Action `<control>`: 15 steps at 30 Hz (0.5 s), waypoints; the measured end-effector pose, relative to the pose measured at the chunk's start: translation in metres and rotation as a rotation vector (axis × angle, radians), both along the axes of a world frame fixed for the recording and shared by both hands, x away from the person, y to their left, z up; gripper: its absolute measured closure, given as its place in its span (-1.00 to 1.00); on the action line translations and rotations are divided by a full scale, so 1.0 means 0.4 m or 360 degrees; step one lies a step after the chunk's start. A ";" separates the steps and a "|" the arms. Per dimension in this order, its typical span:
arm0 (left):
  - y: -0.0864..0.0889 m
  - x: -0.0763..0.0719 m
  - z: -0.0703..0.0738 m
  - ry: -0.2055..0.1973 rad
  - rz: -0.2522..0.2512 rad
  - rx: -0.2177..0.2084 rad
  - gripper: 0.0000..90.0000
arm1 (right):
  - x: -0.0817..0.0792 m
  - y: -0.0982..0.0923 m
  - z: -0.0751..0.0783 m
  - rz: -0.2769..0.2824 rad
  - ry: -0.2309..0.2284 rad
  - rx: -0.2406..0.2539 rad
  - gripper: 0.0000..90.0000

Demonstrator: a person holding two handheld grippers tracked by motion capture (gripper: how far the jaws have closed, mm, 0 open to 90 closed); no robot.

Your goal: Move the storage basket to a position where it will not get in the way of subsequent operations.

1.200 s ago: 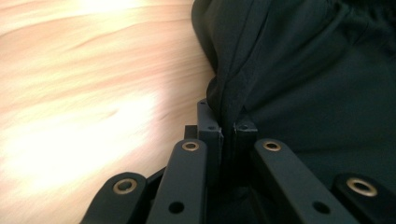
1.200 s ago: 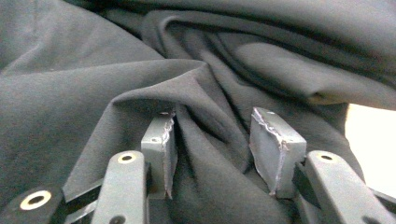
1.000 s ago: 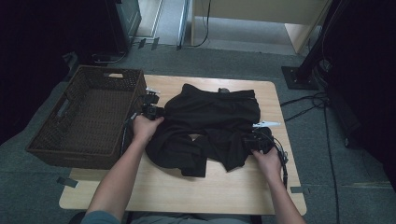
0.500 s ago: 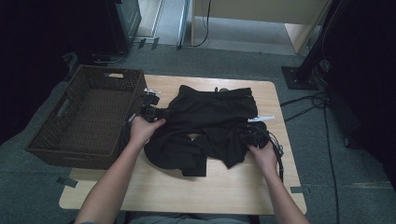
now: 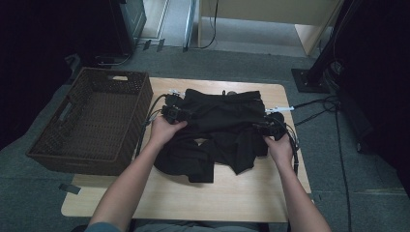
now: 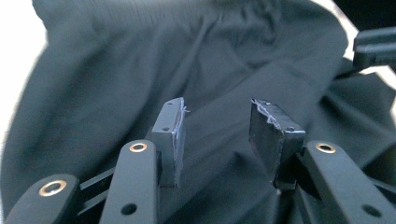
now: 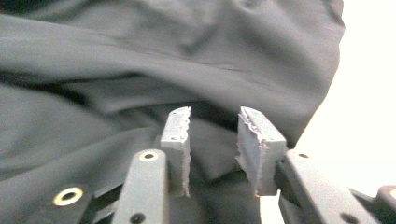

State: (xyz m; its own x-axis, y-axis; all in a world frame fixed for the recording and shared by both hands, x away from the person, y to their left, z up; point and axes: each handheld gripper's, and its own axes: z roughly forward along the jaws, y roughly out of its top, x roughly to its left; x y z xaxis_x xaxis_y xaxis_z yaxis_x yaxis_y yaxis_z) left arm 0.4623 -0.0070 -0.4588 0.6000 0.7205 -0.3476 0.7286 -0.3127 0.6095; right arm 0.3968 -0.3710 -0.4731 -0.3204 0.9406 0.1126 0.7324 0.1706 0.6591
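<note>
A black garment (image 5: 222,130) lies crumpled on the wooden table (image 5: 193,198), its waistband at the far side. My left gripper (image 5: 175,113) is at the garment's left edge. In the left gripper view its jaws (image 6: 217,105) stand apart over the cloth (image 6: 140,60); they have just been opening, and nothing is pinched between the pads. My right gripper (image 5: 267,126) is at the garment's right edge. Its jaws (image 7: 214,114) have just been closing, but a gap remains, with a fold of cloth (image 7: 140,56) behind them and the pads not pressing on it.
A dark wicker basket (image 5: 77,162) stands on the table's left end, close to my left forearm. A small white object (image 5: 280,109) lies by the garment's far right corner. Cables (image 5: 319,104) run over the floor to the right.
My left gripper has let go, its jaws now apart, and has moved right along the garment's edge. My right hand has moved toward the far side of the table.
</note>
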 end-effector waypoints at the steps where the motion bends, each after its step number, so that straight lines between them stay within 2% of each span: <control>1: 0.000 0.000 0.000 0.0000 0.0000 0.0000 0.25 | 0.000 0.000 0.000 0.0000 0.0000 0.0000 0.36; 2: -0.007 0.002 -0.017 0.0014 0.0003 0.0009 0.25 | 0.004 -0.005 -0.013 -0.0028 0.0001 -0.0018 0.34; 3: -0.015 0.006 -0.046 0.0045 0.0009 0.0027 0.26 | 0.005 -0.010 -0.038 -0.0067 0.0017 -0.0013 0.34; 4: -0.016 0.008 -0.057 0.0049 0.0007 0.0046 0.26 | 0.004 -0.011 -0.048 -0.0077 0.0030 -0.0003 0.33; 9: -0.013 0.011 -0.087 0.0056 -0.0003 0.0072 0.30 | 0.002 -0.007 -0.071 -0.0084 0.0053 -0.0020 0.33; 11: -0.012 0.010 -0.098 0.0075 -0.0016 0.0130 0.32 | 0.003 -0.002 -0.078 -0.0080 0.0049 -0.0046 0.33; 12: -0.006 0.004 -0.101 0.0037 -0.0010 0.0134 0.39 | 0.003 0.002 -0.079 -0.0082 0.0036 -0.0049 0.33; 15: 0.002 0.001 -0.103 0.0033 0.0015 0.0125 0.43 | 0.004 0.006 -0.080 -0.0079 0.0029 -0.0055 0.33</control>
